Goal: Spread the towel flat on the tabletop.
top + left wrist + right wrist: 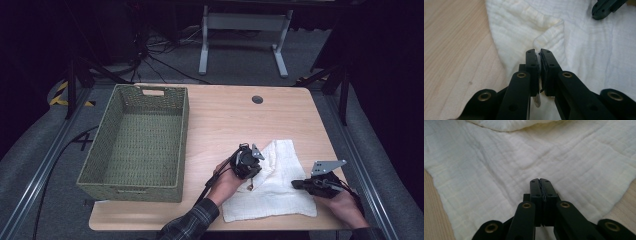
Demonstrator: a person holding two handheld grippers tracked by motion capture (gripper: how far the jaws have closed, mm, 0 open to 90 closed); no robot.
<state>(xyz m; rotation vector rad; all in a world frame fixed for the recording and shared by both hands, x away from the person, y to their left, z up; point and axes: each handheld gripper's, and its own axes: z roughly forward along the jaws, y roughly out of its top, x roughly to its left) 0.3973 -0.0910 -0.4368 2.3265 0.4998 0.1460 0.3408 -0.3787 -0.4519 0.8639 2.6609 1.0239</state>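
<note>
Left gripper (539, 53) angled down, pinching the white cloth (584, 55) edge — right gripper (540, 181) closed, seemingly empty, level on it.

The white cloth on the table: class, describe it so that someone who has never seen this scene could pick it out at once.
Start at the wooden table. To the right of the green woven basket, near the front edge, lies the white cloth, between the left gripper and the right gripper. It is the one soft, pale, crinkled thing there, with a corner folded over.

No text, label, brand, number or sign can be read anywhere in these pictures.
</note>
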